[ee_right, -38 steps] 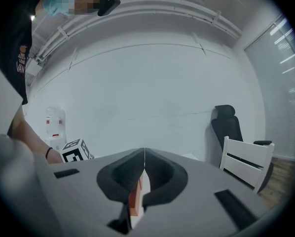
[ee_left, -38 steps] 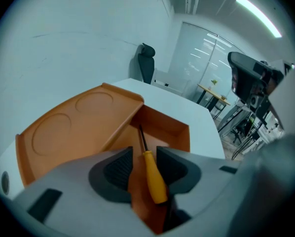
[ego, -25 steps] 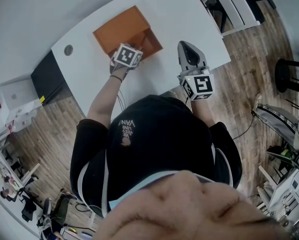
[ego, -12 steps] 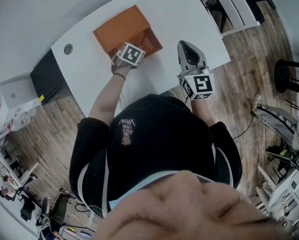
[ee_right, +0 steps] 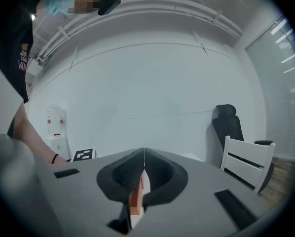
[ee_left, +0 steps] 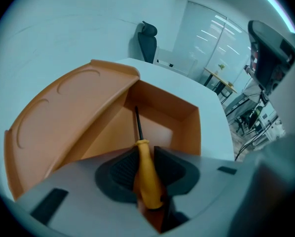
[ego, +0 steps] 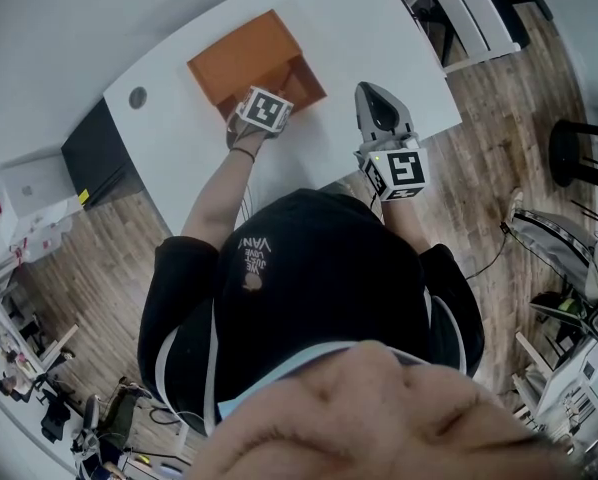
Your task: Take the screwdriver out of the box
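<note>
An orange cardboard box (ego: 254, 58) lies open on the white table (ego: 369, 28), its lid (ee_left: 68, 112) folded back to the left. My left gripper (ee_left: 145, 154) points steeply down into the box (ee_left: 187, 117). Its jaws are closing, and both pads touch the yellow handle of the screwdriver (ee_left: 146, 174). The black shaft reaches out ahead towards the box floor. In the head view the marker cube (ego: 262, 108) hides these jaws. My right gripper (ego: 379, 96) hovers over the table right of the box, held nearly level. It (ee_right: 144, 157) is shut with nothing in it.
A white chair (ego: 469, 8) stands at the table's far right corner, beside a black office chair (ee_right: 226, 125). A round grommet (ego: 138, 97) sits in the tabletop left of the box. Below that edge is a black cabinet (ego: 99, 163). The floor is wood.
The left gripper's marker cube has tipped slightly and shifted a little towards the box. The right gripper has stayed where it was.
</note>
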`<state>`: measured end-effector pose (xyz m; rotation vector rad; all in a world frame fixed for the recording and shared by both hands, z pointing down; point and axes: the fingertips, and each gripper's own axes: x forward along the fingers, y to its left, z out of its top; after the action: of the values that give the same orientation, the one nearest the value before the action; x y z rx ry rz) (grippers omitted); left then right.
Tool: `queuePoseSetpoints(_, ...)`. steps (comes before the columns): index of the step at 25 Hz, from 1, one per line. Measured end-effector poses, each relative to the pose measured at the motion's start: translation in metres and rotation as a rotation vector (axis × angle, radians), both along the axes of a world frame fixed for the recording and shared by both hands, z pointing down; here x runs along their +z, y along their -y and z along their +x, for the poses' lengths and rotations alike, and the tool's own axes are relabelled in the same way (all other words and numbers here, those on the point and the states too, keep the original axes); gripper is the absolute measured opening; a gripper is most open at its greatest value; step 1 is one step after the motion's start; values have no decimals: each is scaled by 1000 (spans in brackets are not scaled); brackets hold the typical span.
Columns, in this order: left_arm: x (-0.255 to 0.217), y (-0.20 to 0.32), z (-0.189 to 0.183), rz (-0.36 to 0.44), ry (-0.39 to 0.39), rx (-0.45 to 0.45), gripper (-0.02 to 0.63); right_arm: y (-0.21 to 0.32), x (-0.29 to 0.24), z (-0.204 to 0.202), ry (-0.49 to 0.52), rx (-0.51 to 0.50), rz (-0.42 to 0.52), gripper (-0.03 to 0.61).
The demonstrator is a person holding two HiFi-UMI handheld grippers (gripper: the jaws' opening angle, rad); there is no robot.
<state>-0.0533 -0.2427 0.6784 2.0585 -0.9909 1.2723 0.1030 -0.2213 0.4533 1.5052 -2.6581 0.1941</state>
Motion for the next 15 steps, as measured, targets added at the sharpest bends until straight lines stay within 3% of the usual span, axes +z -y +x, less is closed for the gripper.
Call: queuePoseSetpoints(15, 2, -5, 3, -29, -34, -22, 97, -3, -2, 3, 1, 10, 4, 12)
